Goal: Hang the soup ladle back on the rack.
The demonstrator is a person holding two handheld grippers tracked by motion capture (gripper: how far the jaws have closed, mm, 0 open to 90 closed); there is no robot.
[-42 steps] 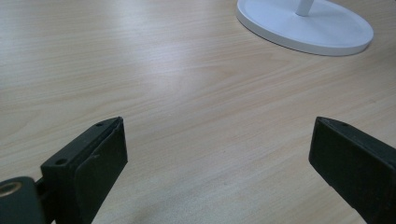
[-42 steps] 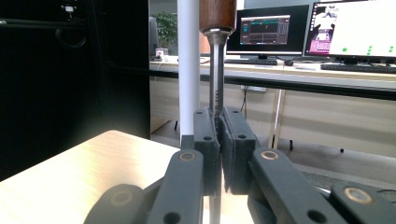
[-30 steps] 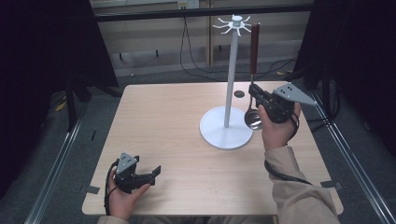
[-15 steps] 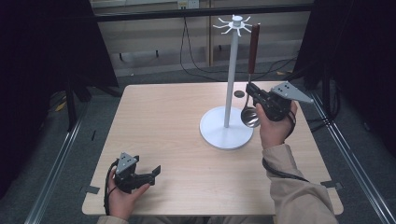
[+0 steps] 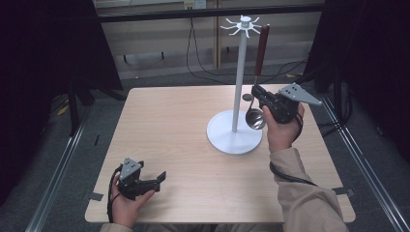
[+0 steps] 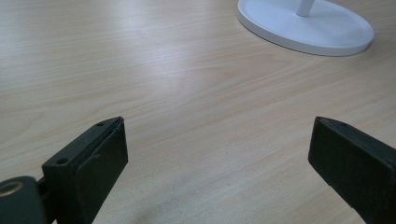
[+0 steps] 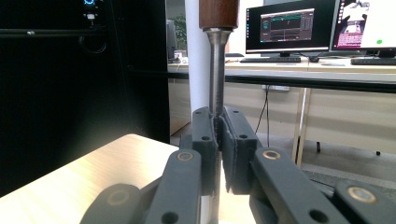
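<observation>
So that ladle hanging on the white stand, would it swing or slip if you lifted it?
The ladle looks stiff: metal shaft, wooden handle. The right gripper has its jaws shut on the smooth thin shaft, so it might pivot or slide. Its bowl end probably weighs it down, so it would likely hang plumb beside the stand.

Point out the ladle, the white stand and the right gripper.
ladle [image 5: 255,118]: high view, on its shiny bowl.
white stand [image 5: 227,137]: high view, on its round base.
right gripper [image 7: 218,140]: right gripper view, between the fingertips clamped on the ladle's metal shaft.

White stand [image 5: 235,135], silver ladle [image 5: 255,117] with brown wooden handle, pale wood-grain table [image 5: 174,125], black hand-held gripper [image 5: 255,92]
</observation>
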